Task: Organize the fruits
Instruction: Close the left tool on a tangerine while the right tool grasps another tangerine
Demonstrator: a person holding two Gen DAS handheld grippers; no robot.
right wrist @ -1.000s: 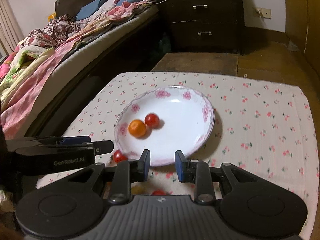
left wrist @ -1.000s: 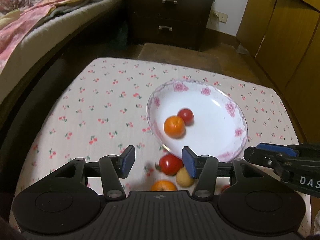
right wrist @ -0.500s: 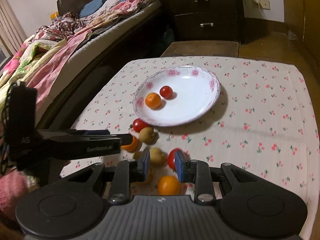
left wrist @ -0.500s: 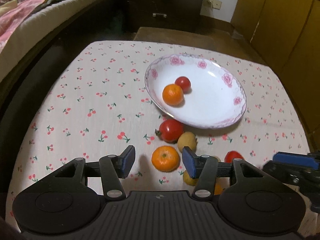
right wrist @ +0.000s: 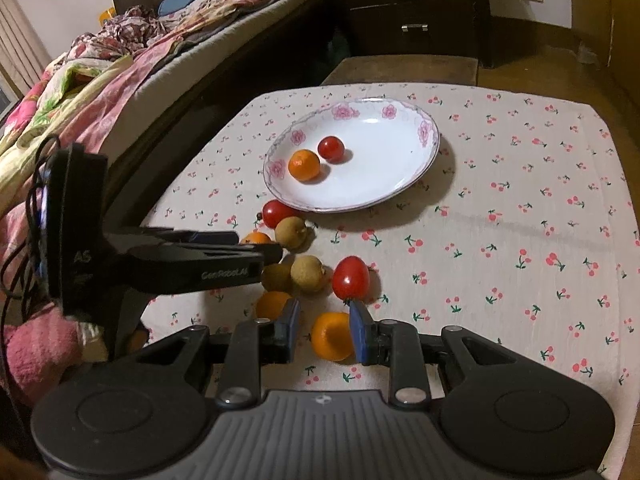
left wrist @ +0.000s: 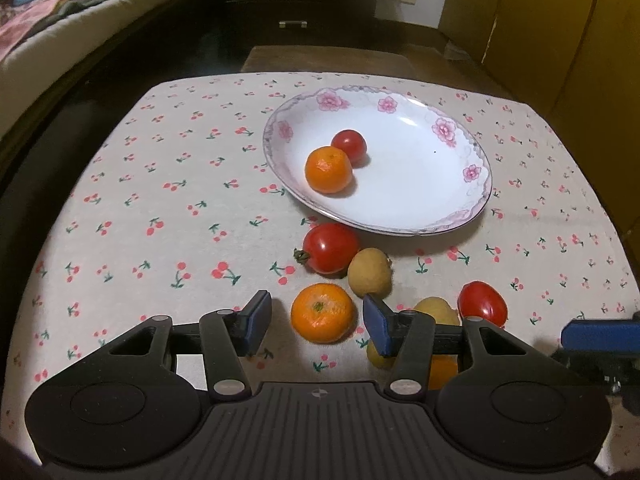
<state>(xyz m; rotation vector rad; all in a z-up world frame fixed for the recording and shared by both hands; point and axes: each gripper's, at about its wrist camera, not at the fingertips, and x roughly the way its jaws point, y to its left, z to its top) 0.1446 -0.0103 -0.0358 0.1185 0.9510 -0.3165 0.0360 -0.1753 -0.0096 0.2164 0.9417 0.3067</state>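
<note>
Fruit lies beside a floral plate (left wrist: 476,184). Left gripper (left wrist: 316,322) brackets a mandarin (left wrist: 322,312), jaws apart; right gripper (right wrist: 324,330) stands nearly closed around another mandarin (right wrist: 331,336).

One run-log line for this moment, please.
left gripper open around loose orange | right gripper shut | plate holds second orange, tomato

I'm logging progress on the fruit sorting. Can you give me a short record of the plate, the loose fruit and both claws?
plate: white with pink flowers; holds a plated orange and a small tomato
tablecloth: two loose tomatoes, three tan fruits, plus oranges
left claw: open, astride a loose orange, pads clear of it
right claw: shut, empty, above another orange
</note>
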